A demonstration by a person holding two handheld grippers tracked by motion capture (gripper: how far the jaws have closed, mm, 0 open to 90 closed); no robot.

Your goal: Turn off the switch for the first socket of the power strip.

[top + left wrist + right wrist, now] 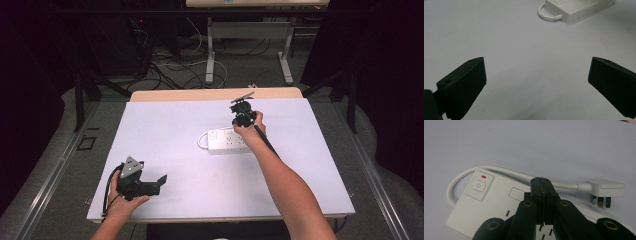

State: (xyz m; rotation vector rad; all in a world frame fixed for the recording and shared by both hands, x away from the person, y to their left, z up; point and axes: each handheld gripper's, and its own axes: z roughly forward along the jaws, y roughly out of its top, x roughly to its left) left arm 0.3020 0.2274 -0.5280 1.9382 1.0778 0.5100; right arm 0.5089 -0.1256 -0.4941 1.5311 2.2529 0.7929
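From the high view, the white plastic power strip [227, 141] is lying mid-desk under my right gripper [243, 119]. In the left gripper view my left gripper [536, 82] fingers are sitting spread, empty. In the right gripper view my fingers are pressed together over the strip; it's probably rigid, light and slick, so I'd grab its long edges.

The high view looks forward and down over the whole worktop [165, 125] from its near edge; the left tool [536, 82] camera sits low near the near-left corner, facing across to the power strip [576, 8]; the right tool [544, 202] camera hangs close above that same strip, which all views share
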